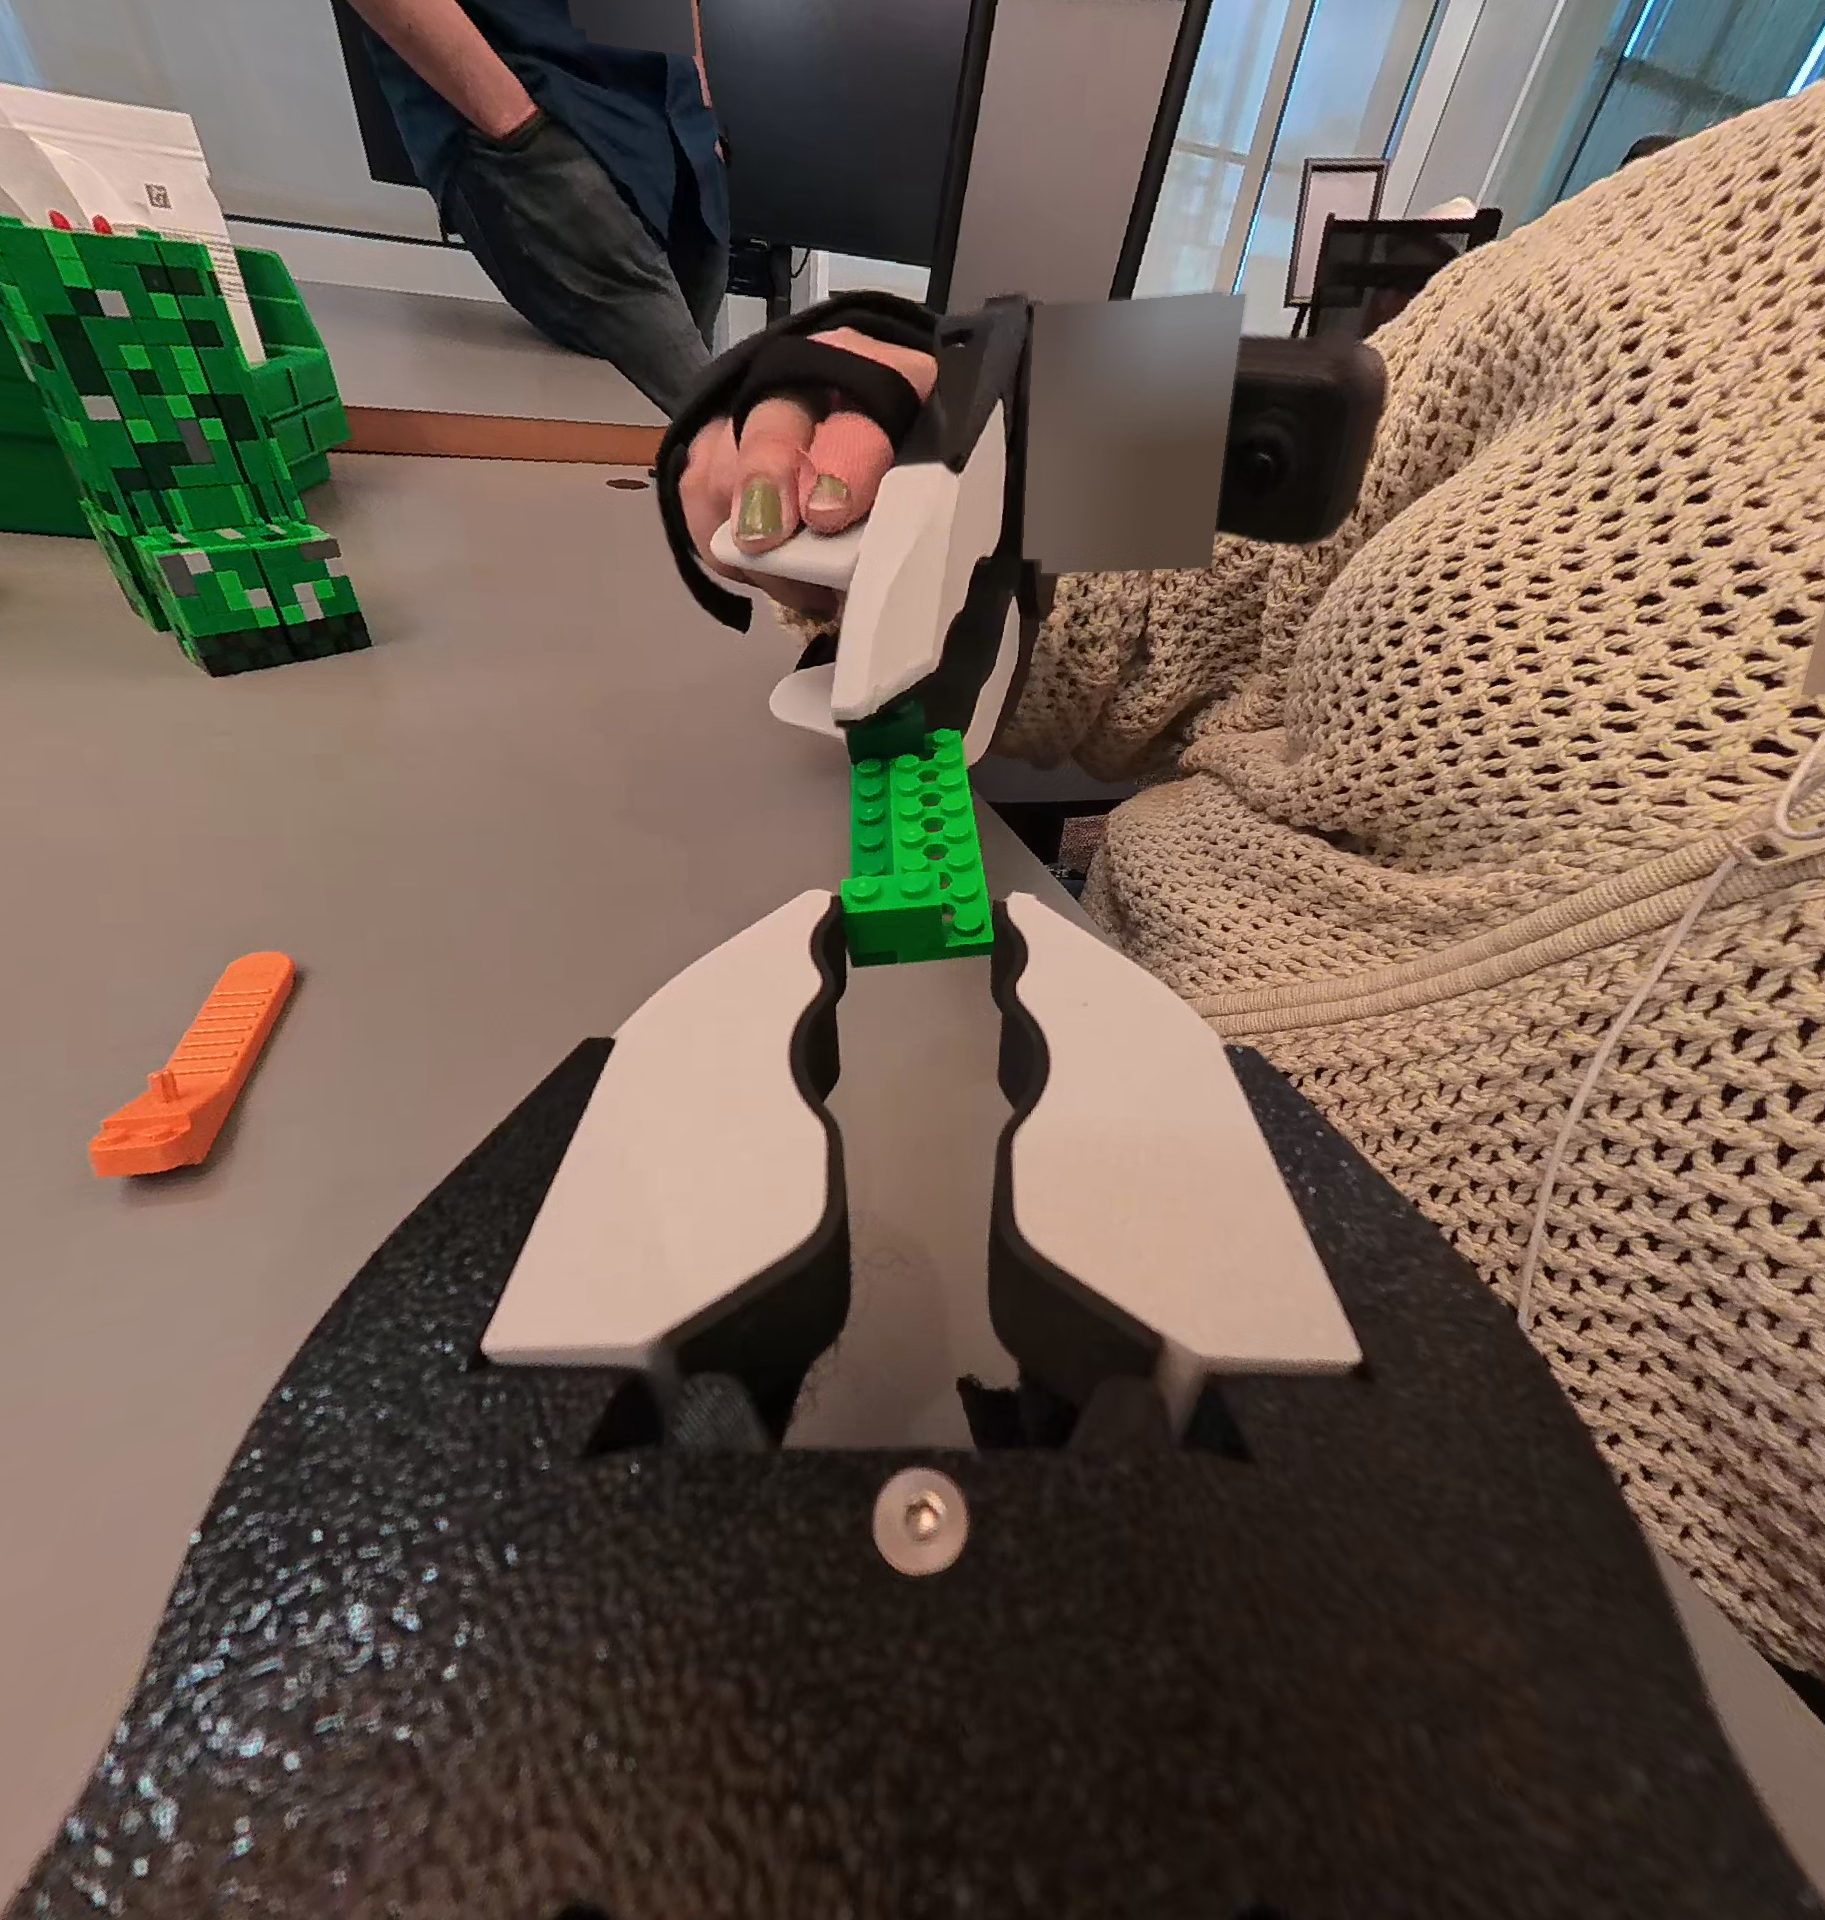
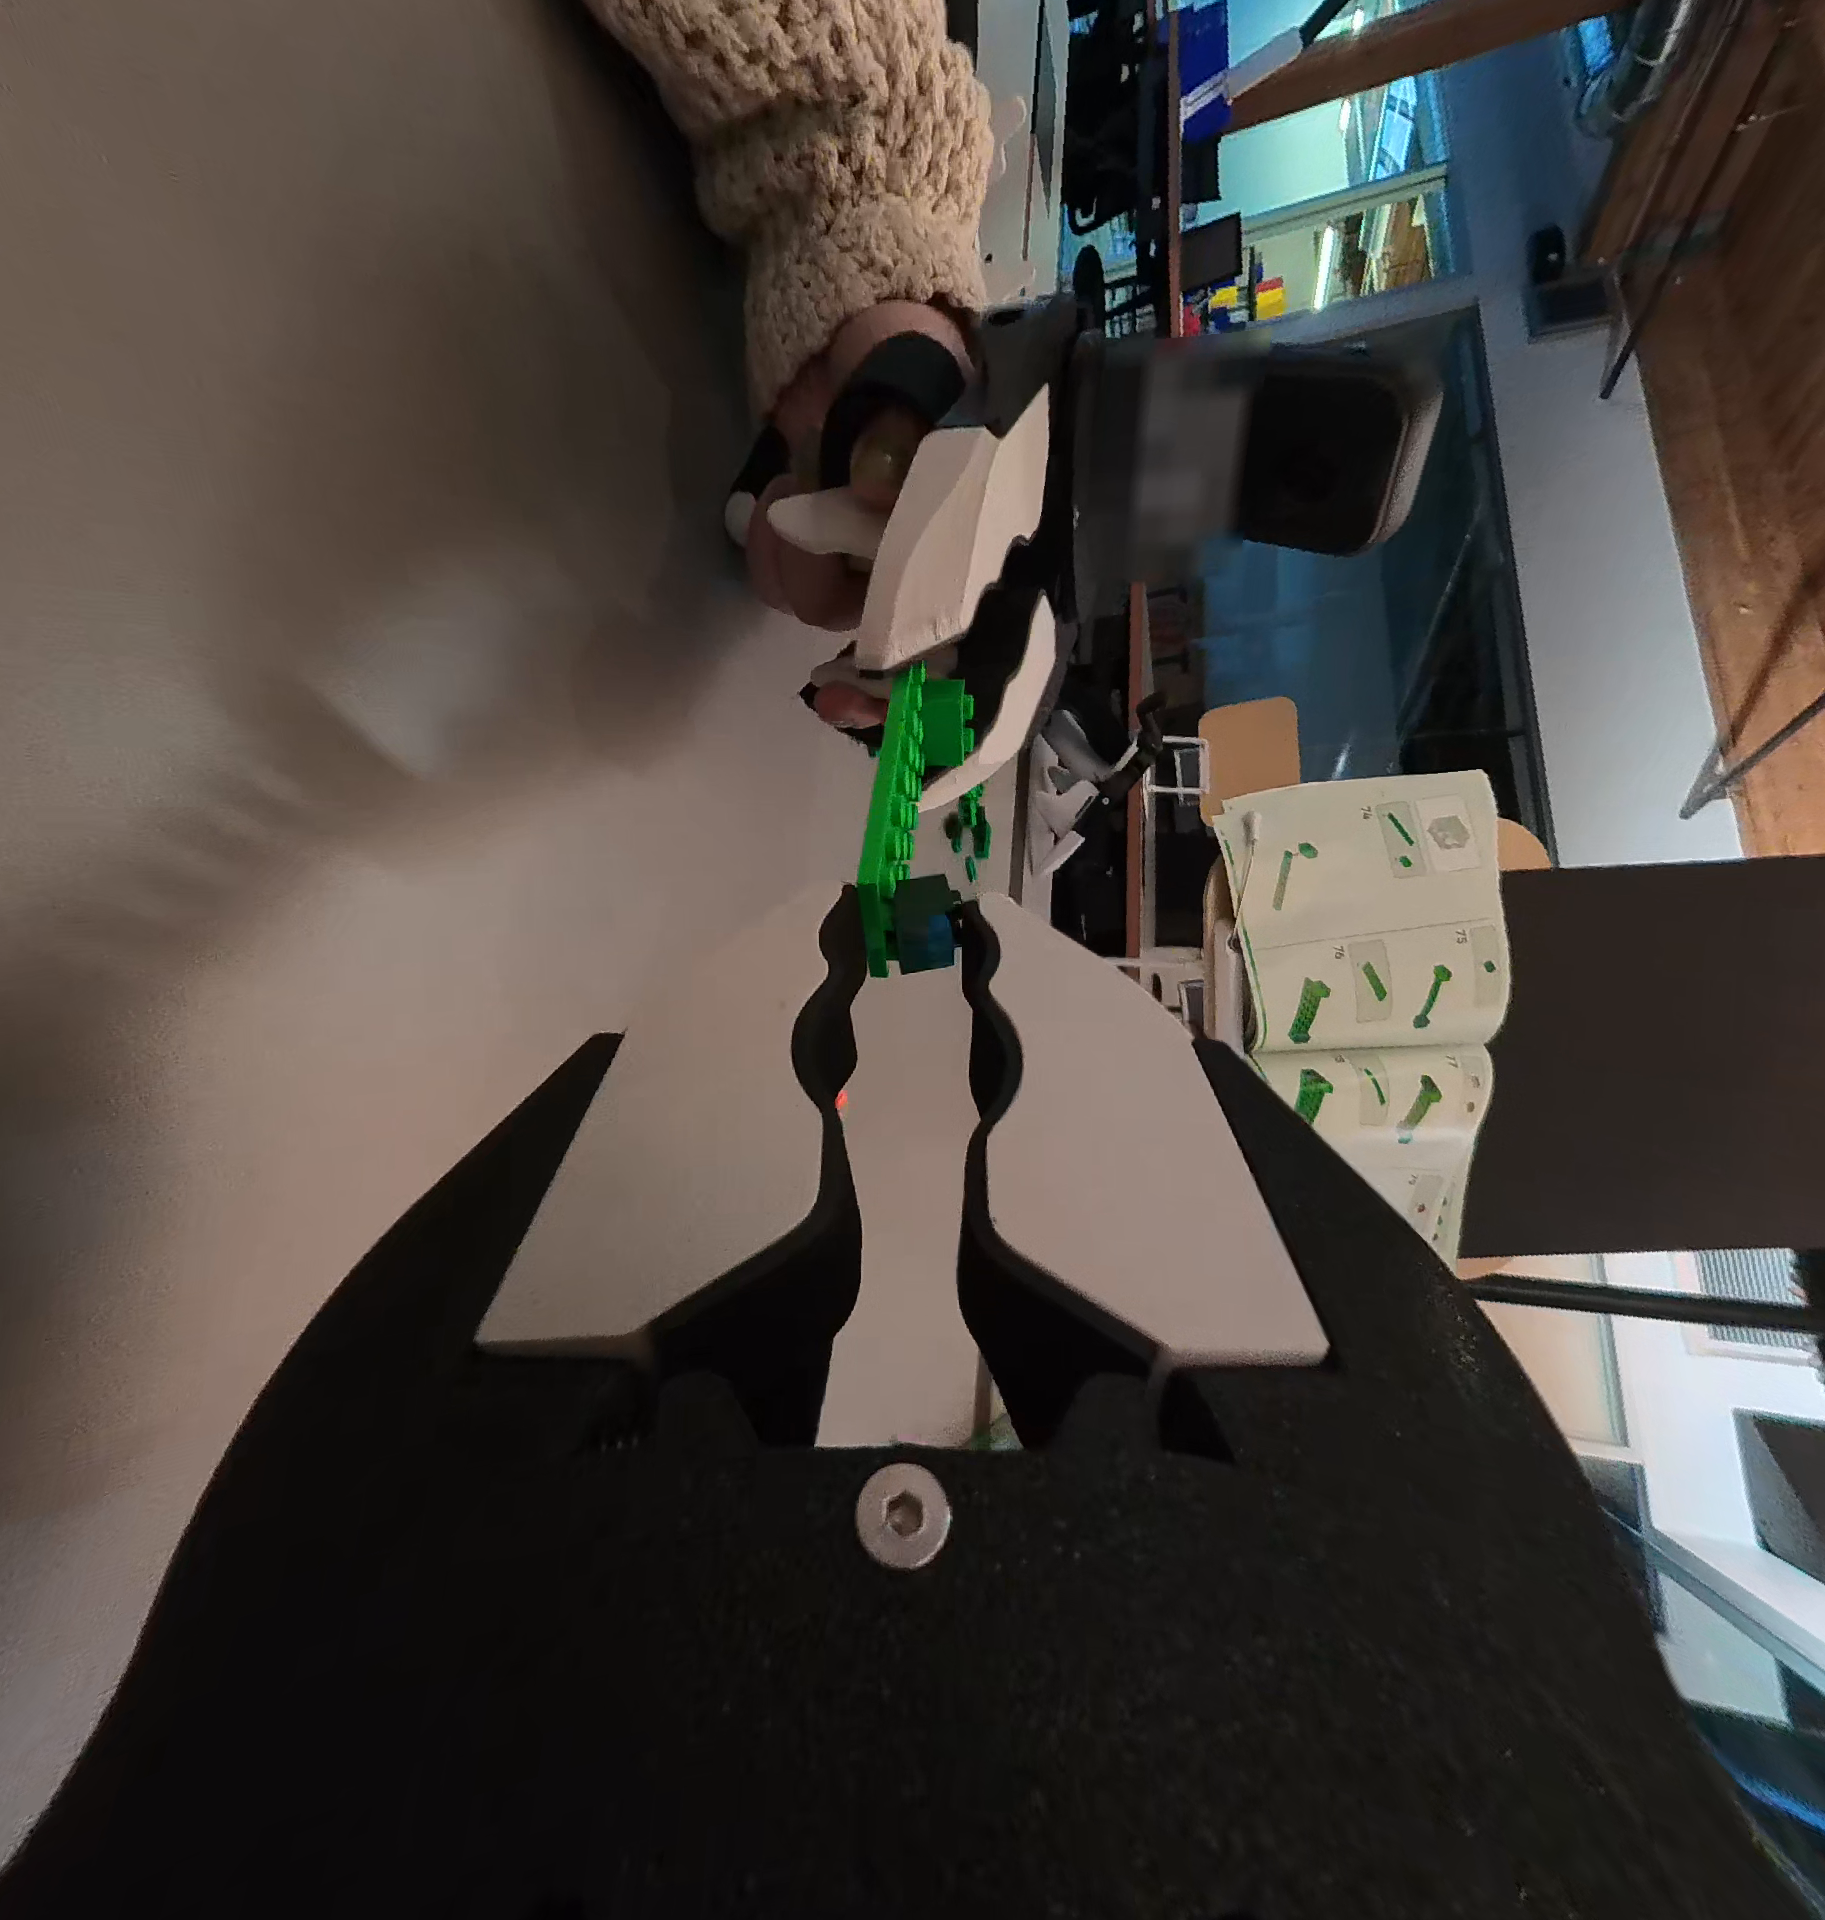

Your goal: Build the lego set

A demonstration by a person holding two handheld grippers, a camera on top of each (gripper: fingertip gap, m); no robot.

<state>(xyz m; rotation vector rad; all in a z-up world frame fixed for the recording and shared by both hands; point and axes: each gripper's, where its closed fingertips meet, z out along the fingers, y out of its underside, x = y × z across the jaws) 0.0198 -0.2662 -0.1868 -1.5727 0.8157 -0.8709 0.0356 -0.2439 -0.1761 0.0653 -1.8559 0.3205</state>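
A grey tabletop [image 1: 472, 831] filled an office room with windows, where a person in a knitted sweater [image 1: 1510, 727] sat and green bins [image 1: 295, 384] stood behind a built green figure [image 1: 181, 436]. An orange brick separator [image 1: 196, 1070] lay apart. Over the table's edge, the green lego plate [image 1: 913, 842] stretched lengthwise between the left hand-held gripper [image 1: 918, 935] and right hand-held gripper [image 2: 908, 935], each clamped on one end.

surface: grey table [image 1: 451, 831] | behind: dark monitor [image 1: 835, 114] on black stand | right: daylit windows [image 1: 1251, 135] | elsewhere: wood-panelled wall [image 2: 1760, 416], glass partitions
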